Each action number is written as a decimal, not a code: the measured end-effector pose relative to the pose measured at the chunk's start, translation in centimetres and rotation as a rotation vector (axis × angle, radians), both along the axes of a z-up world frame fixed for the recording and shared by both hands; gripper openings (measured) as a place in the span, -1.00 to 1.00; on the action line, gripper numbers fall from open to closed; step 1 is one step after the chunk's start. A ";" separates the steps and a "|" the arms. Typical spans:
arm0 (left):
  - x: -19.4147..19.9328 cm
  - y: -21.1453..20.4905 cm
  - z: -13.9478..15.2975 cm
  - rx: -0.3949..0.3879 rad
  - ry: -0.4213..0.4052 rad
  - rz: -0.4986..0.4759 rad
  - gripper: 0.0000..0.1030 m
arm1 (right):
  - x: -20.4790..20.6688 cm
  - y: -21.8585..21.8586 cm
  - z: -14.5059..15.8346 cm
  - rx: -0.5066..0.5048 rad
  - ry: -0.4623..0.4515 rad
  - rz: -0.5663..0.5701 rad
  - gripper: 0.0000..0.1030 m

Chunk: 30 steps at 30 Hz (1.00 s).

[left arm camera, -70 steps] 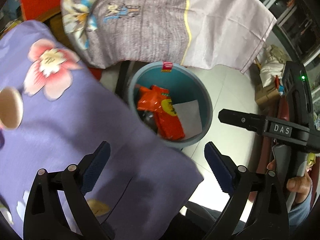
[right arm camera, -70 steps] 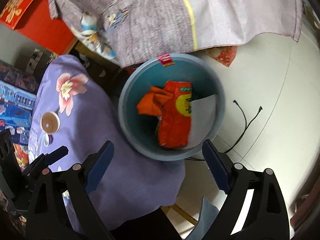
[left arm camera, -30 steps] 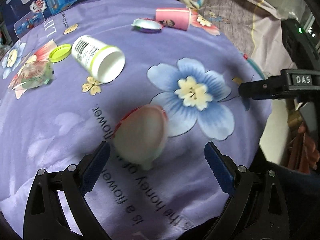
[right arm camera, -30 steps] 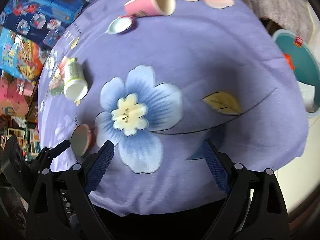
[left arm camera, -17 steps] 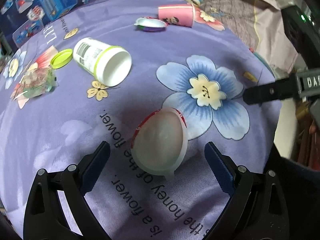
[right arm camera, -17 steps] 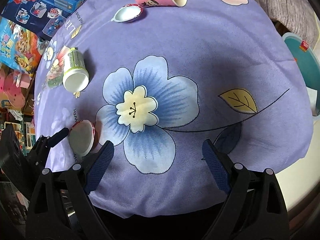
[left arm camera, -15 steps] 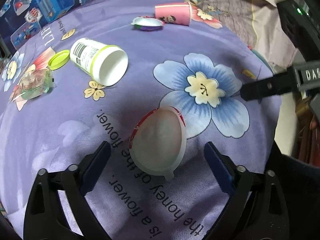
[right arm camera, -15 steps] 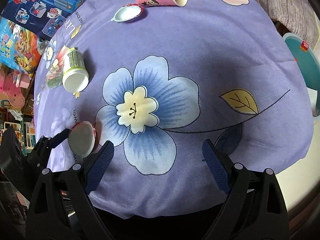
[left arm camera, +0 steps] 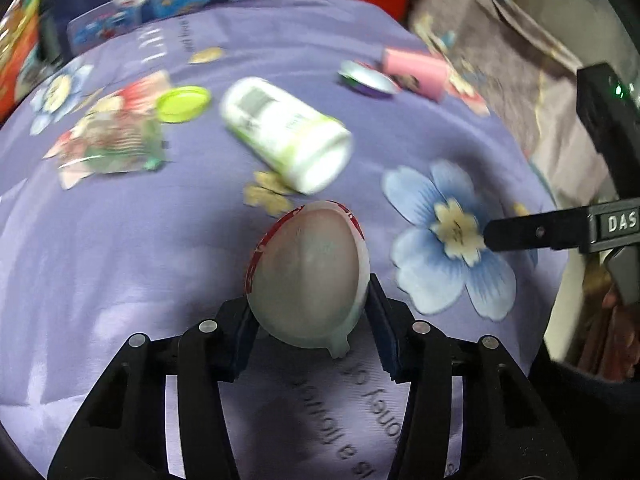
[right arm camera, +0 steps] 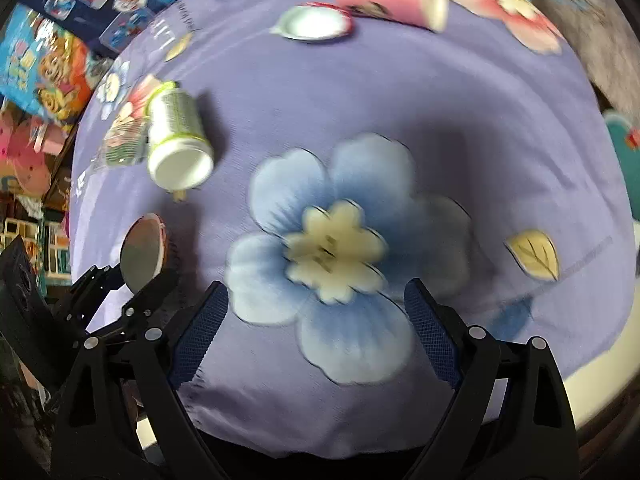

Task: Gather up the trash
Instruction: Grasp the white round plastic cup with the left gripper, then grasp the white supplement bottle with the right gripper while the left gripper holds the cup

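Two grippers over the purple desk cloth (right arm camera: 400, 80): left gripper (left arm camera: 308, 322) jaws closing, already touching the foil lid (left arm camera: 308, 276) between them; right gripper (right arm camera: 316, 328) jaws wide open, empty.

Our right gripper (right arm camera: 316, 328) hovers with jaws wide over the cloth's blue flower (right arm camera: 340, 256). At far left our left gripper (right arm camera: 136, 280) is closing on a foil lid (right arm camera: 142, 252); a white tub (right arm camera: 178, 148) lies beyond.

My 2 wrist cameras look steeply down, close over the purple floral cloth (left arm camera: 120, 240); both views share its blue flower (right arm camera: 332, 248) and white jar (left arm camera: 288, 136).
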<state>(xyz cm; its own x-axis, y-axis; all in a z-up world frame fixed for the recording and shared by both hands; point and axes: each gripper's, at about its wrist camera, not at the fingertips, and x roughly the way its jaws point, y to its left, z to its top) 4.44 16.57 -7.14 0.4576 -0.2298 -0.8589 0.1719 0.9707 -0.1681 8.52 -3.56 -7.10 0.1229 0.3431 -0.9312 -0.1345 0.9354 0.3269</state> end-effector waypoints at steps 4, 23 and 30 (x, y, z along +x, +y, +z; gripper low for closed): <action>0.3 3.1 0.8 -0.041 -0.011 0.073 -0.01 | 2.0 3.2 0.8 0.015 -0.017 0.056 0.67; 2.9 8.1 0.3 -0.129 0.036 0.171 -0.01 | 10.6 14.2 -0.7 0.016 -0.047 0.245 0.52; 3.9 7.0 0.0 -0.125 0.049 0.164 -0.01 | 9.7 13.0 -0.5 0.026 -0.069 0.260 -0.04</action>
